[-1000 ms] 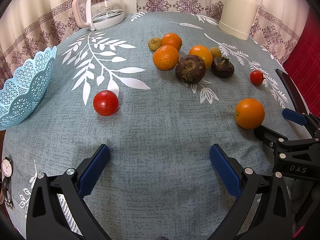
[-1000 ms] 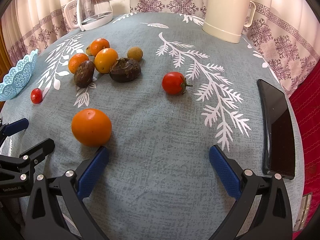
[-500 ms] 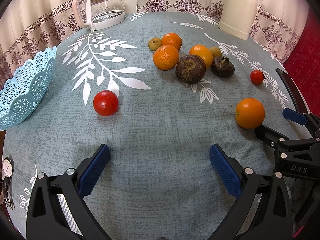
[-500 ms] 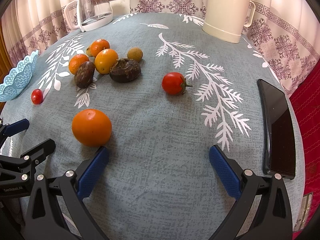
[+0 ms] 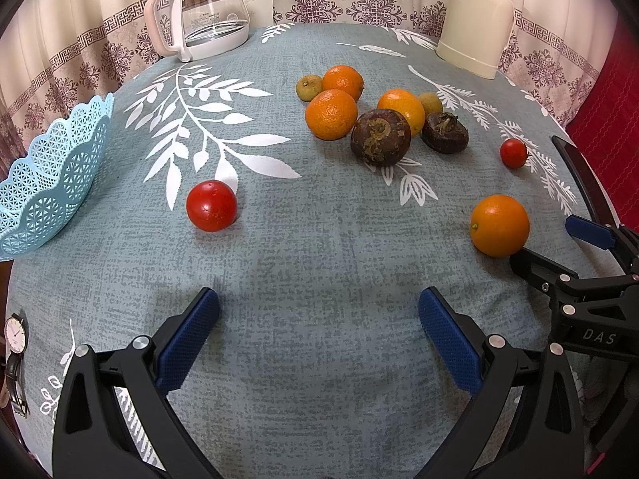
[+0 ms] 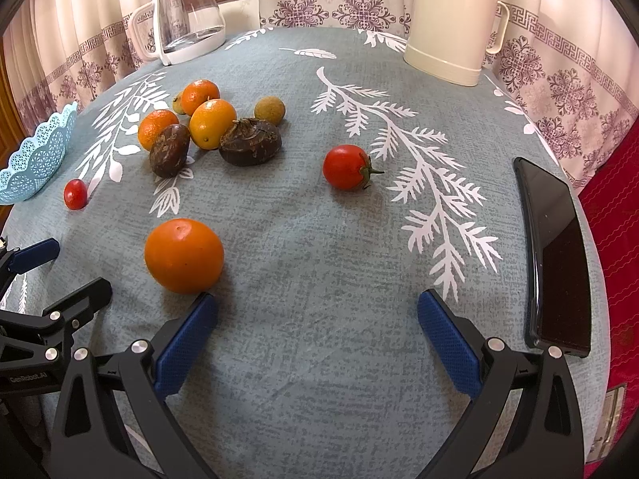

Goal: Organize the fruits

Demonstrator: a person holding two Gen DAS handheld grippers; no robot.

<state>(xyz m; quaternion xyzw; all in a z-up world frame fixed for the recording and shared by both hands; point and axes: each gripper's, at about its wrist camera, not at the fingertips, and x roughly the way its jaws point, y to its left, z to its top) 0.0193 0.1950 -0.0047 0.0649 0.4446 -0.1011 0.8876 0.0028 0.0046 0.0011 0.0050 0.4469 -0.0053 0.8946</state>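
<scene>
The left gripper (image 5: 318, 333) is hovering low over the near edge of the table (image 5: 319, 399). Its two blue fingers (image 5: 187, 337) are standing wide apart, holding nothing and touching nothing. The right gripper (image 6: 317, 335) is waiting at the near edge too, spread just as wide and empty. Its left finger (image 6: 185, 339) is sitting just beside a lone orange (image 6: 183, 254), but it is hard to tell if they are touching. That orange looks like the easiest fruit for this gripper to grab first.

A bit farther in, a big red tomato (image 5: 211, 205) is lying alone, toward the left edge. It is the fruit nearest the blue basket (image 5: 52, 183), which is sitting at the left edge with no fruit showing inside. The basket is probably where the fruits are meant to go, so the job looks like it is just starting.

Another tomato (image 6: 346, 167), with a green stem, is resting near the middle, and a dark phone (image 6: 557, 255) is lying along the right edge.

Farther back, a pile (image 5: 379, 113) of oranges, two dark brown fruits and small tan fruits is huddling together, touching. At the far edge, a glass jug (image 5: 207, 12) and a cream flask (image 5: 475, 20) are standing upright.
</scene>
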